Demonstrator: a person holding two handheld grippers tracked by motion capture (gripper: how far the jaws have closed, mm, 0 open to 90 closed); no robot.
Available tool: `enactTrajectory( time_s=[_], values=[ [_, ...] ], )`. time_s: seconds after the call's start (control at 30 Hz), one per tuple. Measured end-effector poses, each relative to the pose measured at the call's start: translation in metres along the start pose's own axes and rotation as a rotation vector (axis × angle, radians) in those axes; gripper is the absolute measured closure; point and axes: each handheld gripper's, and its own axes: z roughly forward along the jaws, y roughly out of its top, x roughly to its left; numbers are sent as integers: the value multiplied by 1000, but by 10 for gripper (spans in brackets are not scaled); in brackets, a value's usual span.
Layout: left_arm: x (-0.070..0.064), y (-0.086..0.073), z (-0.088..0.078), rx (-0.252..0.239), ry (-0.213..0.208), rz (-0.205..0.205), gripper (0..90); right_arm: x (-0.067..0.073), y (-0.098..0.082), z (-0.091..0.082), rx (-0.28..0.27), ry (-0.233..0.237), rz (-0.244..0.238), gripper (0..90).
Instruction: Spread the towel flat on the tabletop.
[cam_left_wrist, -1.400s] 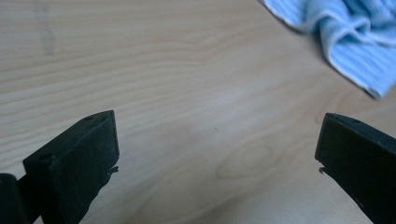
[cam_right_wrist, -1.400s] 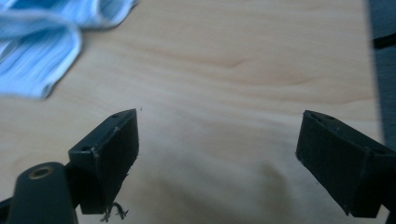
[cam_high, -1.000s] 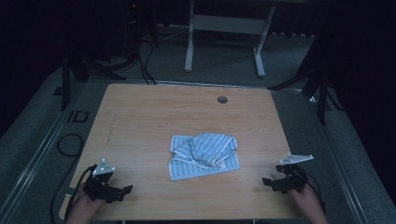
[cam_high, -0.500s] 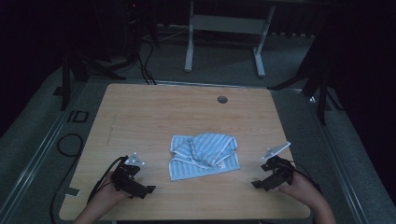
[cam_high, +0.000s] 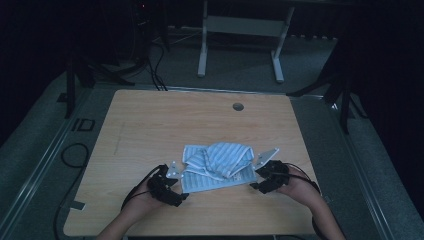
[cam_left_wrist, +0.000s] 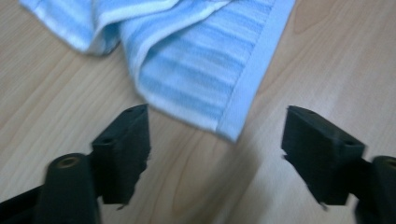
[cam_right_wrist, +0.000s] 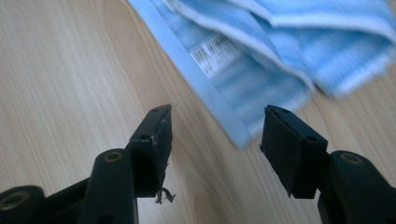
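Observation:
A crumpled blue-and-white striped towel (cam_high: 218, 165) lies on the wooden table (cam_high: 150, 125), near its front middle. My left gripper (cam_high: 172, 192) stands open just off the towel's front left corner. In the left gripper view that corner (cam_left_wrist: 231, 130) lies between and just ahead of the spread jaws of my left gripper (cam_left_wrist: 215, 144). My right gripper (cam_high: 257, 180) is open at the towel's front right corner. In the right gripper view the hemmed corner (cam_right_wrist: 240, 137) with a white label (cam_right_wrist: 212, 51) sits just ahead of the right gripper (cam_right_wrist: 215, 135), nothing clamped.
A round cable hole (cam_high: 238, 106) sits near the table's far edge. A white desk frame (cam_high: 240, 30) stands on the floor behind the table, with cables (cam_high: 75, 155) trailing on the floor at the left. Bare wood surrounds the towel.
Both grippers have moved inward and forward from the table's front corners to the towel's two front corners. The towel has not moved.

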Motion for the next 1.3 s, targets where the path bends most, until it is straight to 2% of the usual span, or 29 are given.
enactTrajectory(
  time_s=[0.03,0.1,0.23,0.27,0.33,0.57,0.63,0.73,0.77,0.83,0.9,0.93,1.1,1.13,1.17,1.23,1.27,1.3],
  values=[
    [-2,3,3,6,11,7,260,0,4,2,2,0,-12,437],
    [-4,9,8,20,5,26,261,1,12,7,11,8,-31,446],
    [-11,24,17,30,32,67,288,2,26,13,12,18,-51,461],
    [-12,28,19,30,29,77,297,1,30,15,9,33,-48,460],
    [-13,35,23,28,30,82,313,1,37,17,-6,42,-52,448],
    [-17,59,38,-2,10,93,350,4,60,29,-6,70,-80,432],
    [-20,65,41,-9,5,114,375,4,67,34,-15,86,-104,485],
    [-26,73,46,-16,16,144,382,2,70,38,1,81,-135,773],
    [-28,76,48,-21,21,152,392,-1,71,38,-5,74,-123,856],
    [-32,82,52,-13,29,171,393,-4,71,36,-1,73,-110,865],
    [-37,86,57,-14,69,199,393,-8,71,32,-15,61,-93,867],
    [-39,89,60,-7,75,205,393,-10,71,29,-23,54,-82,867],
    [-41,98,75,4,106,175,394,-19,70,19,-47,34,-33,866],
    [-41,98,75,4,106,175,426,-19,70,19,-47,34,-33,866],
    [-37,101,77,6,92,151,426,-19,70,19,-45,32,-30,866],
    [-36,103,76,11,138,165,623,-21,68,20,-37,31,-22,865],
    [-35,103,75,10,130,163,672,-21,67,20,-38,32,-21,865],
    [-34,102,73,1,127,161,781,-22,66,20,-39,33,-15,866]
  ],
)
